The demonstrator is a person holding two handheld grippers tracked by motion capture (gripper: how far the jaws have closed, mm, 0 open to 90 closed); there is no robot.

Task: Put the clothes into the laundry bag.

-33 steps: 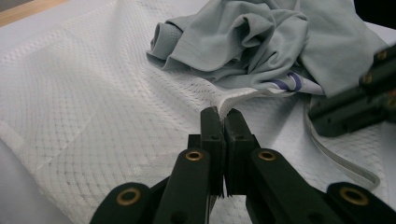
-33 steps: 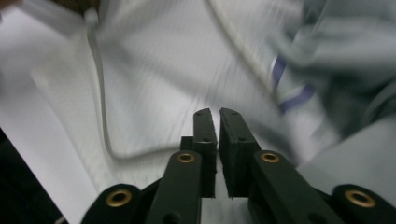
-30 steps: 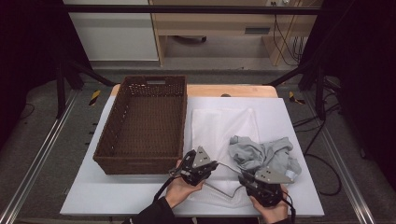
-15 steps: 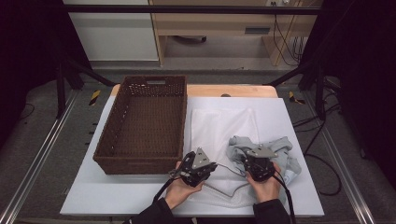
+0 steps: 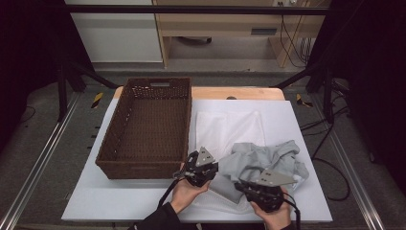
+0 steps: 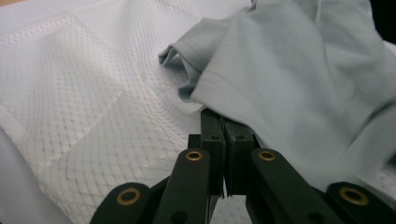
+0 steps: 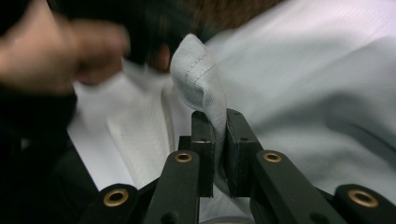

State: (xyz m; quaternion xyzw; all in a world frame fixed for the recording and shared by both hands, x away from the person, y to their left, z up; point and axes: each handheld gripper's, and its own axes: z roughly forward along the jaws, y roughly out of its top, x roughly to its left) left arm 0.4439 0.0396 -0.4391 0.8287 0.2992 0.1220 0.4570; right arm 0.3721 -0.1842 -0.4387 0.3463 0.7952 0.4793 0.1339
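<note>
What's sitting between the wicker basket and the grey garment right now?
In the high view, the folded white mesh cloth lies between the wicker basket and the grey garment, on the white tabletop. The left claw grips the garment's near edge there.
</note>
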